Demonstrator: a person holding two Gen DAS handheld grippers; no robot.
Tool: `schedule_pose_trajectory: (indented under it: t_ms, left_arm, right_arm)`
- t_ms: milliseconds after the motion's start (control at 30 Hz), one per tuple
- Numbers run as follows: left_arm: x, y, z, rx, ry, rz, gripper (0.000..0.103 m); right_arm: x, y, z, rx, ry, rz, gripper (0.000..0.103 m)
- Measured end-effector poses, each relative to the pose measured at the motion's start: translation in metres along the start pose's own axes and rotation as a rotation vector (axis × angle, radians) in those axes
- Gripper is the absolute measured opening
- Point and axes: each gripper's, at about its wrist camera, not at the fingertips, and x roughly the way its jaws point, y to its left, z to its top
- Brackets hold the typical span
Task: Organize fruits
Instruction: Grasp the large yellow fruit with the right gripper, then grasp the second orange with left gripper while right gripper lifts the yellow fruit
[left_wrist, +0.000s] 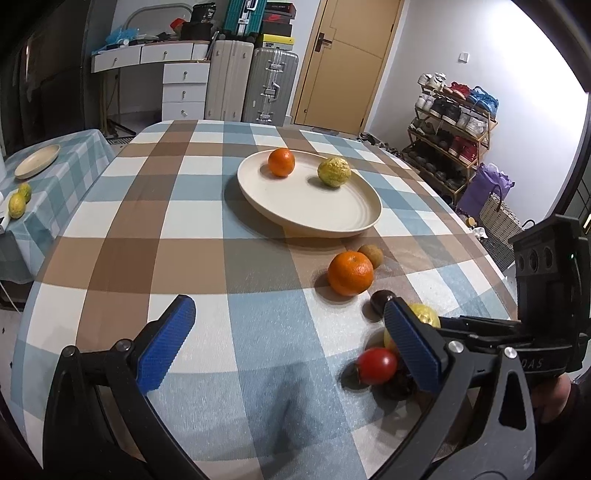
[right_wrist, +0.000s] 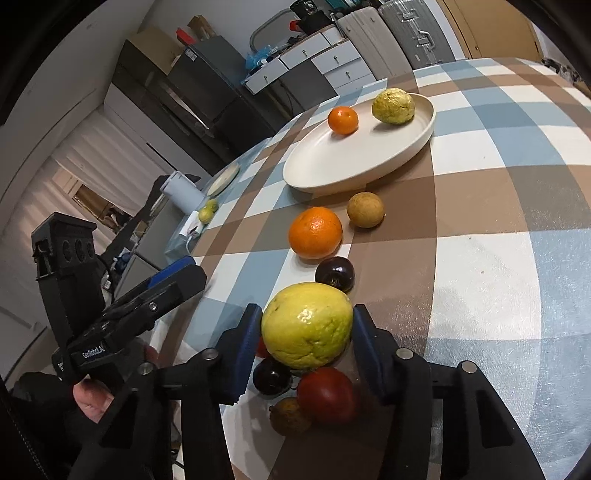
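Observation:
A cream plate (left_wrist: 332, 218) (right_wrist: 332, 166) on the checked table holds a small orange (left_wrist: 281, 161) (right_wrist: 343, 119) and a yellow-green fruit (left_wrist: 333, 171) (right_wrist: 393, 105). Loose fruit lies in front of it: a big orange (left_wrist: 350, 273) (right_wrist: 315, 232), a brown fruit (left_wrist: 372, 254) (right_wrist: 365, 209), a dark plum (left_wrist: 381, 301) (right_wrist: 335, 273), a red tomato (left_wrist: 376, 365) (right_wrist: 327, 393). My right gripper (right_wrist: 306, 328) is shut on a large yellow fruit (right_wrist: 306, 325) (left_wrist: 424, 314). My left gripper (left_wrist: 288, 343) is open and empty over bare cloth.
A second dark plum (right_wrist: 271, 376) and a small brownish fruit (right_wrist: 288, 415) lie under the held fruit. A side table at the left holds another plate (left_wrist: 37, 161) and two yellow fruits (left_wrist: 16, 205). Suitcases, drawers and a shoe rack stand behind.

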Motion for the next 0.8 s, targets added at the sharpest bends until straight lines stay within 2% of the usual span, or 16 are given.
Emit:
schedule_pose_trajectory:
  t_ms: [267, 800]
  left_arm:
    - [0.012, -0.007, 0.018, 0.041, 0.011, -0.022, 0.102]
    - [0.078, -0.023, 0.049, 0.058, 0.163, -0.149, 0.102]
  right_arm:
    - [-0.013, -0.004, 0.001, 0.006, -0.057, 0.038, 0.050]
    - [-0.049, -0.036, 0.021, 0.033, -0.152, 0.011, 0.050]
